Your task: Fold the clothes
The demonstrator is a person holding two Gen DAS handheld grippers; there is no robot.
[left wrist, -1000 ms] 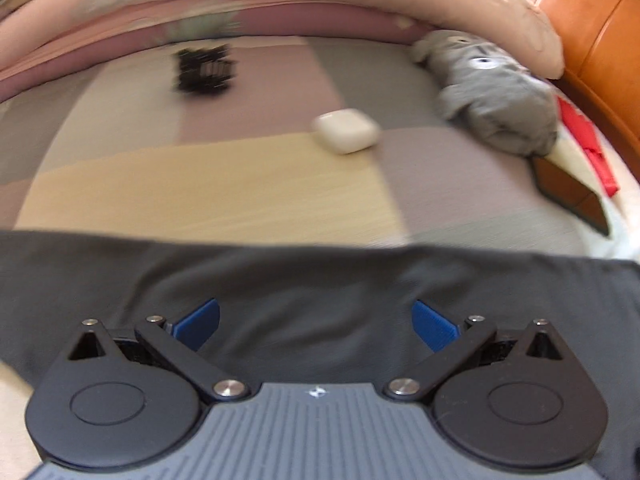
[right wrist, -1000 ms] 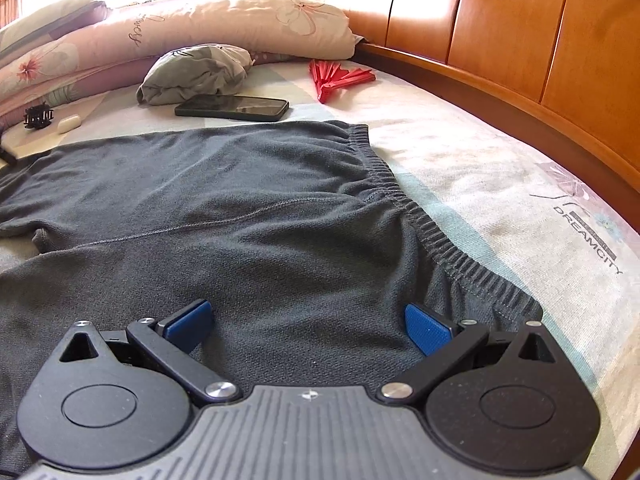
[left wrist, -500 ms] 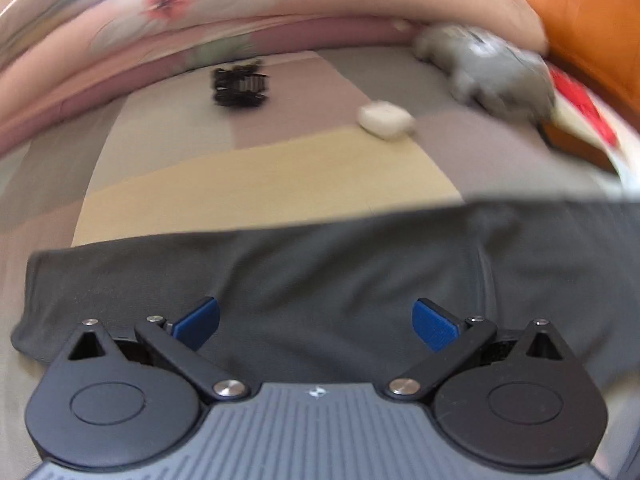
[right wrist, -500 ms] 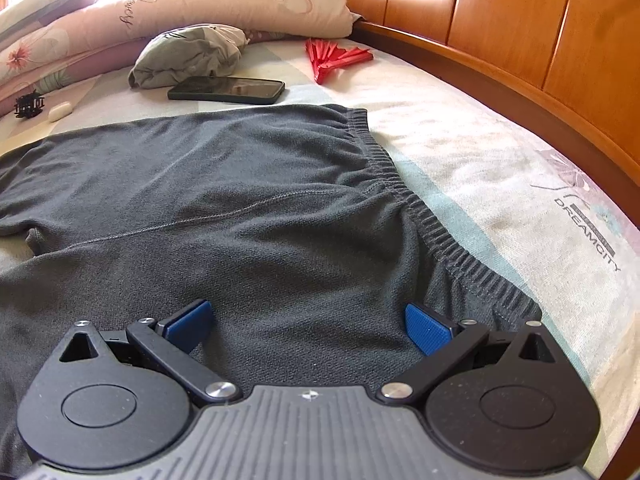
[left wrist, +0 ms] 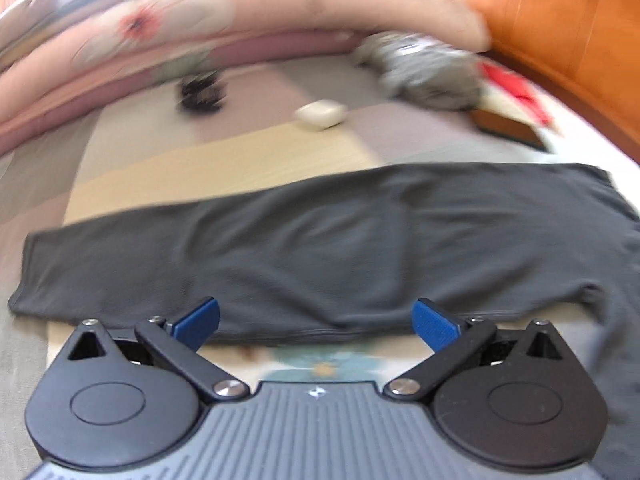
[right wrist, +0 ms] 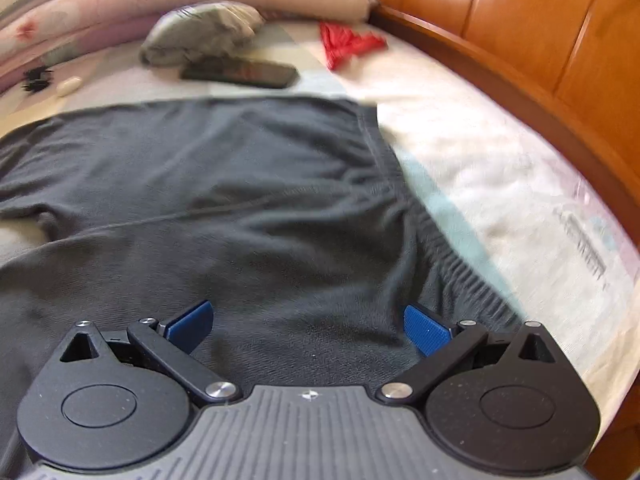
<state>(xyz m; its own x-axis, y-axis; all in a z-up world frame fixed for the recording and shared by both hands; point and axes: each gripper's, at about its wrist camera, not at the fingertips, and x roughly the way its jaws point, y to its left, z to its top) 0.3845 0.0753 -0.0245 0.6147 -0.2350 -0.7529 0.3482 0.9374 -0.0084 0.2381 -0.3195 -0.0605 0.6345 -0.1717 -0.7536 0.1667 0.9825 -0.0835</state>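
Left wrist view: the left gripper (left wrist: 316,320) has its jaws spread wide and empty, poised just off the near hem of one leg of the dark grey knit shorts (left wrist: 320,248), which lie flat across the patchwork-covered bed (left wrist: 224,156). Toward the far edge of the bed, blurred, sit a small white case (left wrist: 322,114), a black spiky clip (left wrist: 202,94) and a crumpled grey garment (left wrist: 424,72) against the pink floral pillows (left wrist: 240,16).

Right wrist view: the right gripper (right wrist: 308,324) also has its jaws wide apart and holds nothing, hovering over the shorts (right wrist: 240,184) near the gathered elastic waistband (right wrist: 436,240), on the side by the wooden headboard (right wrist: 560,52). A dark phone (right wrist: 240,72) and a red fan-like object (right wrist: 348,42) lie beyond the cloth.

The fold looks not yet begun; this appears to be the reach for grips. Next, each gripper probably needs to drop onto its near edge, pinch the layers, then carry them over the far half.
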